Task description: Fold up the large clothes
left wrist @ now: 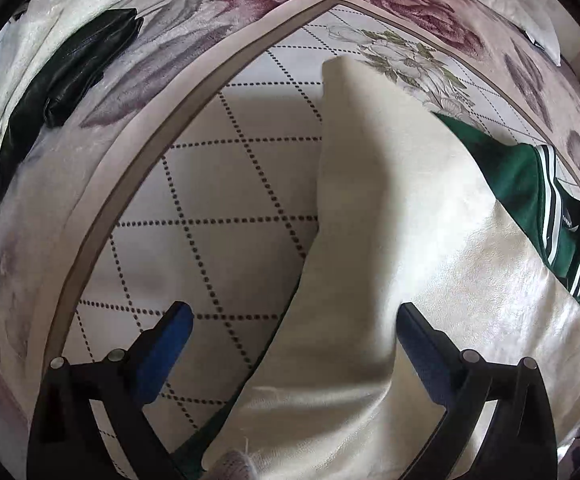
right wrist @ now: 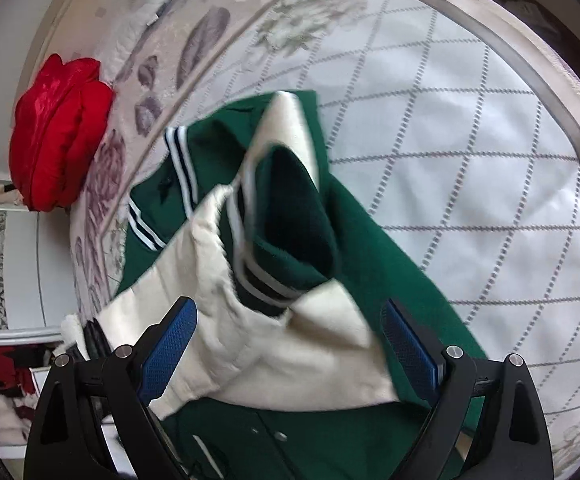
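Green and cream, your jacket (right wrist: 370, 248) lies only part-folded on the bed (right wrist: 470, 120), one sleeve (left wrist: 370, 184) across it, while both grippers (left wrist: 294, 344) (right wrist: 290, 344) hover, fingers released.

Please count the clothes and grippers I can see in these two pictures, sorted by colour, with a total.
Green and cream: 1, the jacket with cream sleeves
Red: 1, the red garment
Black: 1, the black garment
Black with blue pads: 2, the left gripper and the right gripper, both open
Total: 5
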A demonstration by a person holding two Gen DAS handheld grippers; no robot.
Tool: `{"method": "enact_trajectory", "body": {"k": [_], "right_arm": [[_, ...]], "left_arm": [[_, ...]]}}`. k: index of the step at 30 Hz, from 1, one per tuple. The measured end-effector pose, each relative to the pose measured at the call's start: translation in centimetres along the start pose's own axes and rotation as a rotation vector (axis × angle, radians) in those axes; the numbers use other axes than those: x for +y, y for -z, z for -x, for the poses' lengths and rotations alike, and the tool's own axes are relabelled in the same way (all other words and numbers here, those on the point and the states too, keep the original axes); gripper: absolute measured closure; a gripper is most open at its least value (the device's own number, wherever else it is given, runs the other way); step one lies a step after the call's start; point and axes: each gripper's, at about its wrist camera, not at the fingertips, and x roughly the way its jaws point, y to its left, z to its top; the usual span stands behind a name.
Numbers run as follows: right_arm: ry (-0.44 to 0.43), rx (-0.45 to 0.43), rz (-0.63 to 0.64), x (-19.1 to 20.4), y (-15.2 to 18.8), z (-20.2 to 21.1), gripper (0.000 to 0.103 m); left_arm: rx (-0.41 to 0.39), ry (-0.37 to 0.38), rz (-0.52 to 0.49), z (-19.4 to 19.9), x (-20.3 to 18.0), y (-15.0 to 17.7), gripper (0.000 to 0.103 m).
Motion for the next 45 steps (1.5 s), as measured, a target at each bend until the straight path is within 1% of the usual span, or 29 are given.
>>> {"method": "enact_trajectory", "body": {"k": [2, 3, 4, 5, 6, 7, 9, 10, 12, 13, 15, 18, 20, 21, 23, 25, 28, 30, 31, 32, 33, 34, 36, 38, 41, 42, 43, 44, 45], "right_arm": [[-0.015, -0.036, 0.02, 1.1, -0.5, 0.1, 0.008], [-0.001, -0.047, 0.048, 1.8, -0.9, -0.3, 0.008], [0.02, -0.054, 0.08, 2.4, -1.2, -0.7, 0.009], [0.102, -0.062, 0.132, 3.1, -1.6, -1.8, 0.013], [0.18, -0.052, 0.159, 3.2, -1.8, -2.9, 0.036], [0.254, 0.004, 0.173, 2.7, -2.1, -4.9, 0.057], [0.298, 0.089, 0.109, 0.2, -2.4, -8.0, 0.059], [0.3, 0.094, 0.124, -0.1, -2.6, -8.8, 0.058], [0.335, 0.108, 0.18, 1.0, -2.8, -8.6, 0.057], [0.346, 0.112, 0.198, 1.5, -2.8, -8.1, 0.055], [0.352, 0.129, 0.226, 2.5, -2.2, -6.5, 0.052], [0.313, 0.15, 0.297, 3.6, 1.6, -3.1, 0.042], [0.275, 0.204, 0.34, 3.7, 5.7, -1.6, 0.042], [0.263, 0.256, 0.35, 3.3, 8.4, -1.2, 0.042], [0.238, 0.357, 0.342, 2.2, 13.3, -1.1, 0.042], [0.226, 0.467, 0.327, 0.5, 19.0, -1.9, 0.042], [0.219, 0.546, 0.262, -2.4, 24.6, -4.1, 0.042], [0.239, 0.557, 0.254, -3.4, 26.9, -5.7, 0.042], [0.243, 0.545, 0.271, -3.7, 27.9, -6.3, 0.042], [0.277, 0.482, 0.308, -3.4, 28.6, -6.4, 0.045], [0.302, 0.456, 0.304, -3.4, 28.9, -6.3, 0.057], [0.331, 0.426, 0.303, -3.1, 29.1, -6.0, 0.089], [0.334, 0.392, 0.256, -2.9, 29.3, -5.4, 0.091], [0.288, 0.367, 0.195, -2.7, 29.5, -4.3, 0.092], [0.22, 0.333, 0.253, -0.7, 30.4, -2.5, 0.093], [0.226, 0.327, 0.309, 0.3, 31.1, -2.5, 0.093], [0.256, 0.337, 0.355, 0.7, 31.6, -3.1, 0.091], [0.275, 0.382, 0.371, 0.3, 32.1, -4.3, 0.086], [0.281, 0.433, 0.363, -0.6, 32.2, -5.2, 0.079]], "left_arm": [[-0.006, -0.009, -0.032, 0.3, -0.2, -0.2, 0.0], [-0.011, -0.013, -0.047, 0.5, 0.0, -0.6, 0.0], [-0.014, -0.017, -0.063, 0.5, 0.0, -0.5, 0.0], [-0.015, -0.015, -0.068, 0.5, 0.0, -0.5, 0.0], [-0.012, -0.011, -0.074, 0.3, -0.1, -0.8, 0.0], [-0.01, -0.007, -0.081, 0.3, 0.0, -1.0, 0.0], [-0.017, -0.009, -0.092, 0.5, -0.2, -1.1, 0.0], [-0.025, -0.022, -0.105, 0.8, -0.5, -1.1, 0.0], [-0.038, -0.022, -0.145, 2.1, -1.3, -0.6, 0.0], [-0.052, -0.025, -0.172, 3.1, -1.8, -0.1, 0.0], [-0.074, -0.017, -0.233, 5.4, -2.8, 1.6, 0.0], [-0.08, -0.011, -0.358, 9.4, -4.0, 6.4, 0.0], [-0.044, -0.021, -0.435, 11.0, -4.0, 10.8, 0.0], [-0.021, -0.025, -0.471, 11.2, -3.9, 12.6, 0.0], [0.036, -0.066, -0.546, 10.6, -3.4, 16.8, 0.0], [0.137, -0.08, -0.588, 8.8, -2.3, 21.5, 0.0], [0.239, -0.071, -0.612, 5.8, -1.0, 26.2, 0.0], [0.274, -0.085, -0.624, 4.1, -0.3, 28.3, 0.0], [0.301, -0.071, -0.615, 3.3, 0.2, 29.2, 0.0], [0.3, -0.06, -0.601, 3.0, 0.6, 29.6, 0.0], [0.287, -0.047, -0.582, 3.0, 1.0, 29.8, 0.0], [0.28, -0.034, -0.569, 3.1, 1.4, 29.8, 0.0], [0.28, -0.016, -0.558, 3.2, 2.0, 29.7, 0.0], [0.285, 0.001, -0.541, 3.2, 2.8, 29.6, 0.0], [0.276, 0.015, -0.541, 3.3, 4.0, 29.7, 0.0], [0.269, 0.017, -0.549, 3.3, 4.4, 29.7, 0.0], [0.269, 0.021, -0.551, 3.4, 4.6, 29.7, 0.0], [0.273, 0.025, -0.551, 3.5, 4.9, 29.6, 0.0], [0.28, 0.029, -0.55, 3.7, 5.2, 29.4, 0.0]]}}
